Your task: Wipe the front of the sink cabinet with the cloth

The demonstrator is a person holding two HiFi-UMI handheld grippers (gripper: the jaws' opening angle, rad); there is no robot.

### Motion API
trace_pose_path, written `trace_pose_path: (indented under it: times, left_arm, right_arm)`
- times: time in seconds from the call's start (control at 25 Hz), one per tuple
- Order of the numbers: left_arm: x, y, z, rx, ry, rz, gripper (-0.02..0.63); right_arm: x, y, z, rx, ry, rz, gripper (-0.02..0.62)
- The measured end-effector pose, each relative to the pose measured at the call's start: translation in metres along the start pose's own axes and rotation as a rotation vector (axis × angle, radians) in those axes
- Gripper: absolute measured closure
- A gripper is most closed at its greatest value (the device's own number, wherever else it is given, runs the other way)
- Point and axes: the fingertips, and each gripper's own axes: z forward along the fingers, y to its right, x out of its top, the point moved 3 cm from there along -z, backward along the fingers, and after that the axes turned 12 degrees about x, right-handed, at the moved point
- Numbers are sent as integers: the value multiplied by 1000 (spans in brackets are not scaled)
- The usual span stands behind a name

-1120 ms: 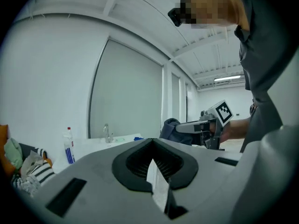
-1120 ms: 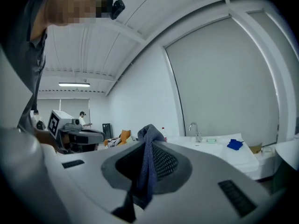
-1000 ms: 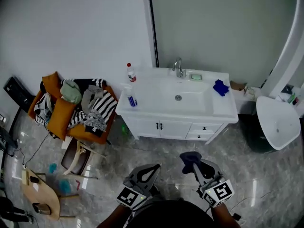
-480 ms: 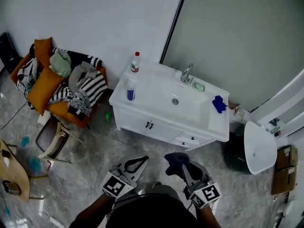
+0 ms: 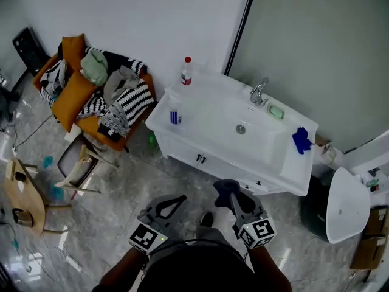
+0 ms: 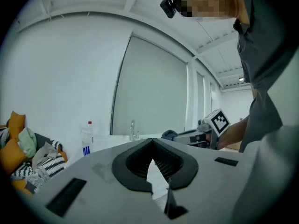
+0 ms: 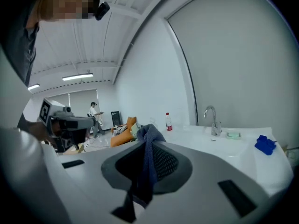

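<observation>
The white sink cabinet stands against the wall, its doors and drawers facing me. My right gripper is held low, a short way from the cabinet front, shut on a dark blue cloth. In the right gripper view the cloth hangs pinched between the pads of that gripper. My left gripper is beside it on the left, farther from the cabinet. Its jaws meet at the tips with nothing between them. The right gripper's marker cube shows in the left gripper view.
On the counter stand a blue-labelled bottle, a red-capped bottle, a faucet, a green soap dish and a blue rag. A chair piled with clothes is left; a white toilet right.
The head view has swung, so the cabinet now sits more to the right and nearer. Both grippers stay low in front of me, the right still shut on the cloth.
</observation>
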Motion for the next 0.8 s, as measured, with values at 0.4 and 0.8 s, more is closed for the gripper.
trace_pose_path:
  times: [0.4,0.8]
  left_arm:
    - [-61,-18,14,163,-142,-128,601]
    - [-177,-93,-5,159,-289,-270,602]
  right_arm:
    - [-136,87,91,-47,-195,61,560]
    - [-290,198,190,-337,-387,120,560]
